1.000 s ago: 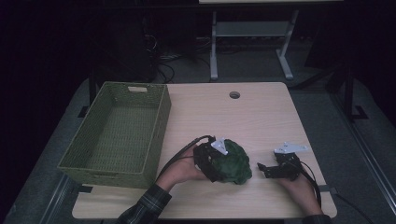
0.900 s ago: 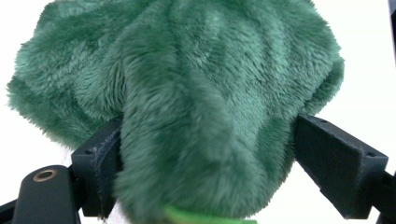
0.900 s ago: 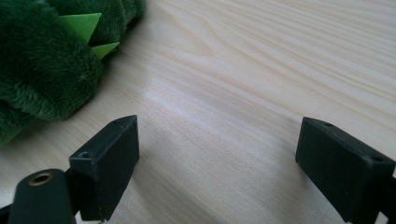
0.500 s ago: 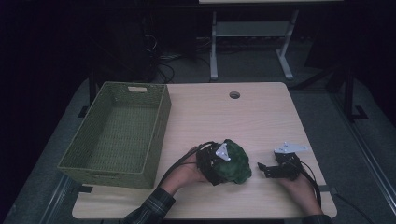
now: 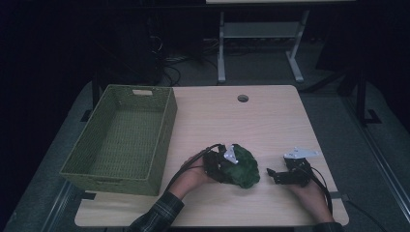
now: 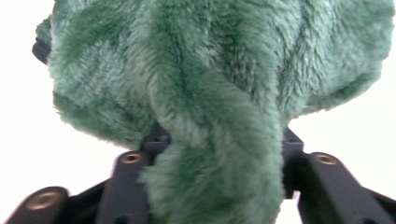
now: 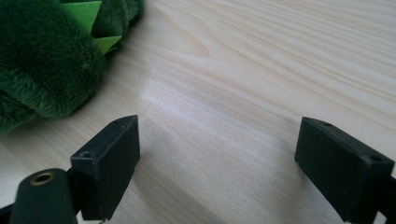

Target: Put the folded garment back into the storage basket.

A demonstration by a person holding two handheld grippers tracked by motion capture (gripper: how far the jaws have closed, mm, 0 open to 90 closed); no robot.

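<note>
left tool (image 5: 227, 166) gripping green plush toy (image 5: 244, 166) (jaws closing)

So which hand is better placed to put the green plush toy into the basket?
Left. The left gripper has just been closing, and the green plush toy sits between its jaws, on the side nearer the basket. The right gripper rests open over bare table.

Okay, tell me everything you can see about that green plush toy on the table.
The green plush toy is a soft, rounded lump of dark green fuzzy fabric with lighter green triangular felt spikes along one side. It lies on the wooden table, near its front edge, right of the green woven basket. The left gripper has just been closing on it, and a fold of fur sits pinched between its fingers. The right gripper is open beside it, not touching.
</note>
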